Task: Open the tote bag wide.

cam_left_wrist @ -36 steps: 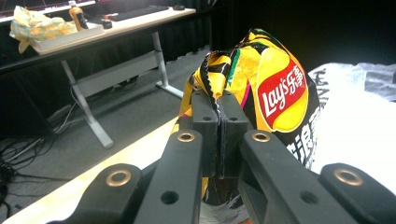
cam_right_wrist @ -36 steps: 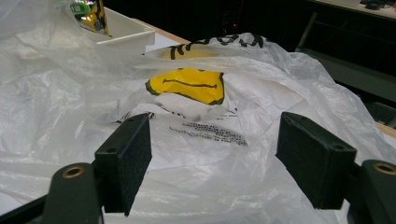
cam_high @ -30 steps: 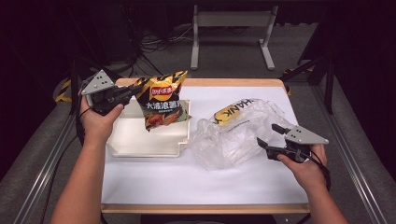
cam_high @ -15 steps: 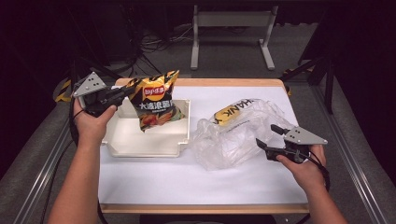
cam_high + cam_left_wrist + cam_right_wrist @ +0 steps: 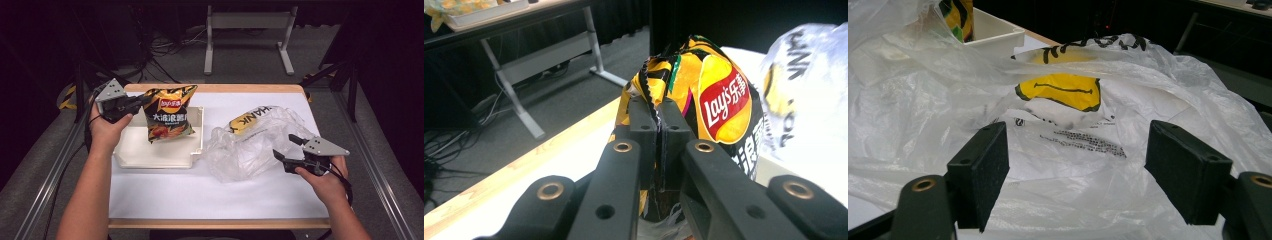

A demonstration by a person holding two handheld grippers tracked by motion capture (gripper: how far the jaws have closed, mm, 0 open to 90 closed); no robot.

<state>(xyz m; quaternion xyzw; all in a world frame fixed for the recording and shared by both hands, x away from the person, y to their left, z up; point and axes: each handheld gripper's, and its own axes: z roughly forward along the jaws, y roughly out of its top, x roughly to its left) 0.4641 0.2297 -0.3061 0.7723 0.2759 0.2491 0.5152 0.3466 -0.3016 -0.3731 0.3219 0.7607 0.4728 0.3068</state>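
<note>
My left gripper [image 5: 142,101] at bench's far-left, fingers clamped on chip bag's [image 5: 169,114] crimped top edge; bag hangs upright over white tray [image 5: 150,156]. Plastic bag [image 5: 250,145] crumpled right of tray. My right gripper [image 5: 286,148] at its right edge, fingers wide apart, gripping nothing.

- Crisp bag [image 5: 169,113] at my 11 o'clock: yellow and black, red logo oval, white lettering.
- Tray [image 5: 150,155] beneath it: off-white.
- Plastic bag [image 5: 252,145] at 1 o'clock: translucent white, yellow patch, black lettering.
- Tabletop [image 5: 200,195]: white, wood-edged.
</note>
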